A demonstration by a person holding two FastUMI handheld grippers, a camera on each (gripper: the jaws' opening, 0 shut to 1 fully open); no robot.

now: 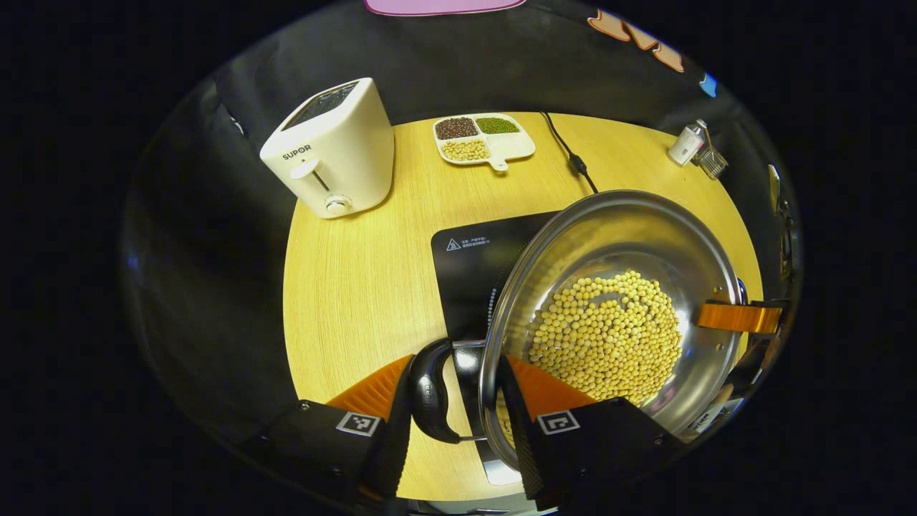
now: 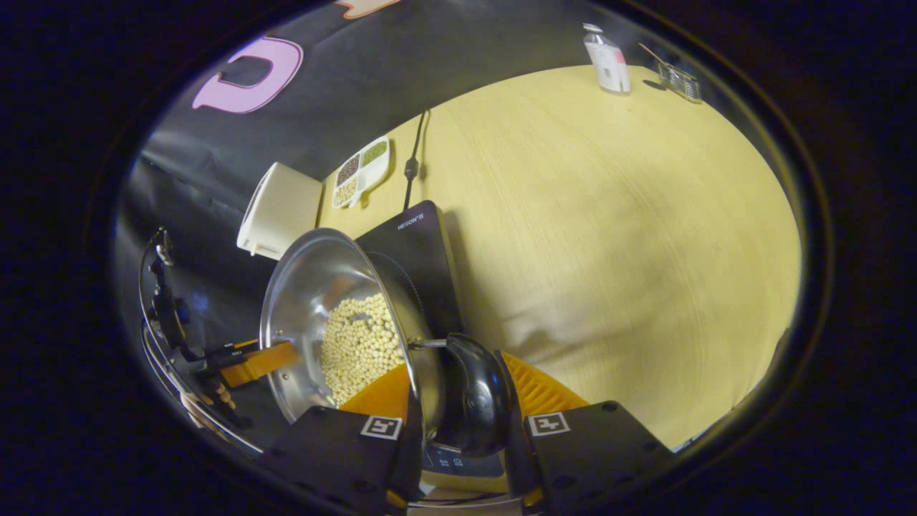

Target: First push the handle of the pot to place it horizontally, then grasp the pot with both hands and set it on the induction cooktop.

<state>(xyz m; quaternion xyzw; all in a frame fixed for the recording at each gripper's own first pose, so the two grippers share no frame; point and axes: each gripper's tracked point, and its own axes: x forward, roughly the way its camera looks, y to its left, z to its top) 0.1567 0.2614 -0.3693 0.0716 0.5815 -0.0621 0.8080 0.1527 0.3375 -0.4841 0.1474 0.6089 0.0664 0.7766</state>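
Note:
A steel pot (image 1: 630, 236) holding soybeans (image 1: 609, 337) sits over the black induction cooktop (image 1: 473, 265); I cannot tell whether it rests on it or hangs just above. My left gripper (image 1: 458, 390) is shut on the pot's near black handle (image 1: 432, 390) and rim. The right gripper (image 1: 738, 317) grips the far side of the pot. In the right gripper view, my right gripper (image 2: 462, 395) is shut on the other black handle (image 2: 474, 394) beside the pot (image 2: 315, 287), with the cooktop (image 2: 415, 247) behind. The left gripper (image 2: 251, 362) holds the pot's opposite rim.
On the round wooden table (image 1: 344, 287) stand a white toaster (image 1: 329, 147) at the back left and a divided dish of beans (image 1: 483, 137). The cooktop's cord (image 1: 569, 154) runs back. A small bottle (image 1: 686, 143) and a glass jar (image 1: 711, 162) stand at the far right edge.

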